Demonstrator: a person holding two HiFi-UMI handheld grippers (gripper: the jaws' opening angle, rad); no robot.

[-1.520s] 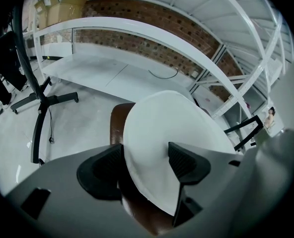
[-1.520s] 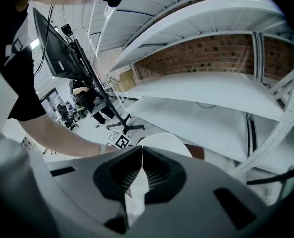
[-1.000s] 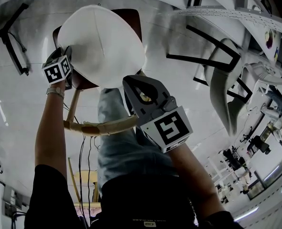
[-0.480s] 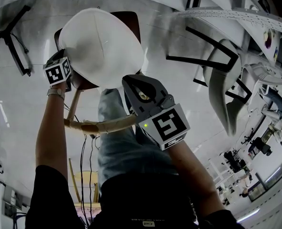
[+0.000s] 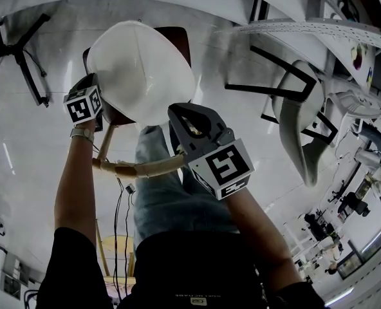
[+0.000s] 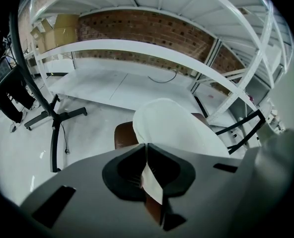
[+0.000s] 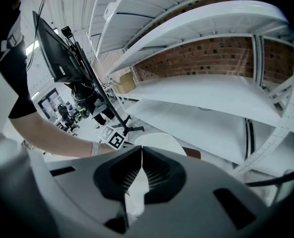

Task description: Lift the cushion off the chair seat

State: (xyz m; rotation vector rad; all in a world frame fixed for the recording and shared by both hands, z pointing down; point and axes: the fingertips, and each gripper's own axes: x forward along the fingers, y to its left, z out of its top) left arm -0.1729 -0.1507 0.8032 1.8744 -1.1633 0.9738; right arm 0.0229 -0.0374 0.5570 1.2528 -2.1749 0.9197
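Head view, cushion hides most of chair seat, left hand-held gripper, right hand-held gripper both pinching cushion edge

Open floor left; shelving right

A brick wall backs white shelving above a glossy white floor.

Head looks down; gripper views share cushion.
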